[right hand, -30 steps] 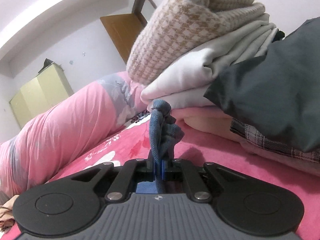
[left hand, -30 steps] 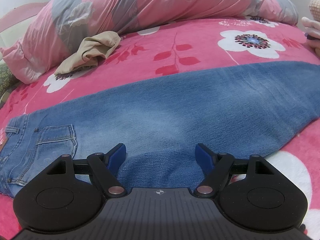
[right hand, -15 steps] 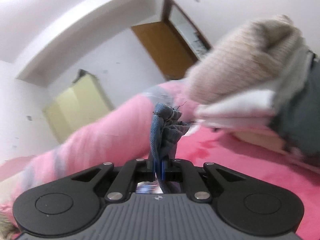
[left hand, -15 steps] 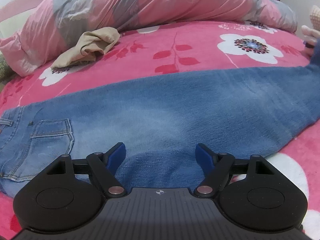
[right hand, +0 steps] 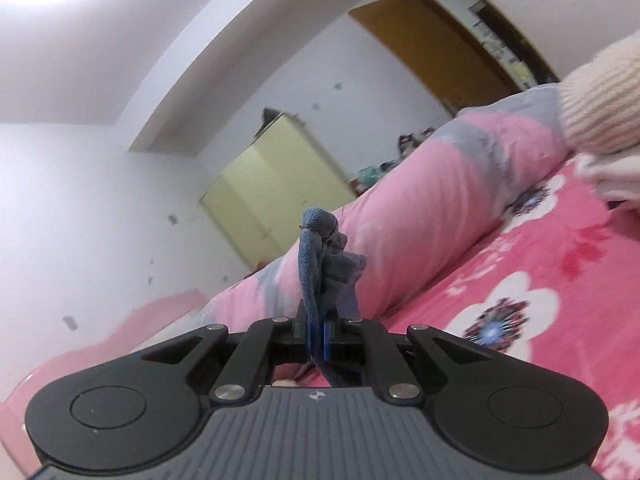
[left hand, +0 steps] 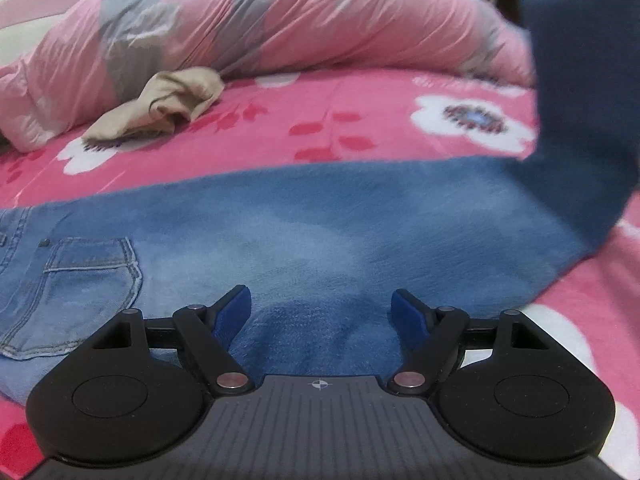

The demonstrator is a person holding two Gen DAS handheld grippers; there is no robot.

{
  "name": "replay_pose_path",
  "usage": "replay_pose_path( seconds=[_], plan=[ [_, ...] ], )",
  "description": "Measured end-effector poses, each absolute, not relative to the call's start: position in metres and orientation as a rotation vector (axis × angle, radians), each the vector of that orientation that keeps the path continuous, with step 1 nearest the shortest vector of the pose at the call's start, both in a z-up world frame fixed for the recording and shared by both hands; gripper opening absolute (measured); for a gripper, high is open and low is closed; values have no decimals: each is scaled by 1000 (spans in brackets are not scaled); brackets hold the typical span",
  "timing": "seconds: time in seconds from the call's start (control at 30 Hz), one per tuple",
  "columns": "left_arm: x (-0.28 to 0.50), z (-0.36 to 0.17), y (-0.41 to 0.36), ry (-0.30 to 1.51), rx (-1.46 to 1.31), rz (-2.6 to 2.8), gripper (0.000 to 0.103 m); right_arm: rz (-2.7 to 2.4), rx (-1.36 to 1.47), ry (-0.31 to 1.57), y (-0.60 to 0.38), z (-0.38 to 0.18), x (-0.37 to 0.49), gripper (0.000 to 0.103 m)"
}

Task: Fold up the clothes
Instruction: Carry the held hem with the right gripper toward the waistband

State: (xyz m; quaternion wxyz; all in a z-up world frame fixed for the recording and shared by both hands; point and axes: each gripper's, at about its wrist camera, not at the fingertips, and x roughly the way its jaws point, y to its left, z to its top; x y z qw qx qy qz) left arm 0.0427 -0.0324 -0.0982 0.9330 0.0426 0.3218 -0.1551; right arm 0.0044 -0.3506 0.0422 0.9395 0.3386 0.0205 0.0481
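Across the bed (left hand: 360, 120), with its pink flowered cover, the jeans (left hand: 304, 240) lie flat with their long axis running side to side in the left wrist view: the waist and back pocket (left hand: 92, 280) at the left, the legs stretching off to the right. Behind them a rolled pink and grey quilt (left hand: 280, 20) lines the far side, with a crumpled beige garment (left hand: 168, 104) just in front of it, well apart from the denim. At the right of that view the leg end of the jeans rises off the bed as a dark blue hanging fold. That raised end is in the right tool (right hand: 318, 334), whose jaws are pressed together on a bunched wad of the denim hem. The left tool (left hand: 320, 312) hovers low over the middle of the legs, jaws standing wide apart with nothing between them. Since the hem lies to the right and the waist to the left, the fold likely calls for carrying the hem leftward along that axis toward the pocket, with the left tool nearer the crease line.
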Motion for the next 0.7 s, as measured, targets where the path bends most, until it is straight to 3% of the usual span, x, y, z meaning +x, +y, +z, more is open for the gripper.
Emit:
replay_pose_path(
  seconds=[0.27,0.7],
  plan=[
    [17,-58,50,525,-113,-248,78,220,696,119,-281,52,38,5],
    [-2,-71,197,461,-417,-39,76,439,569,253,-109,44,89,5]
  ],
)
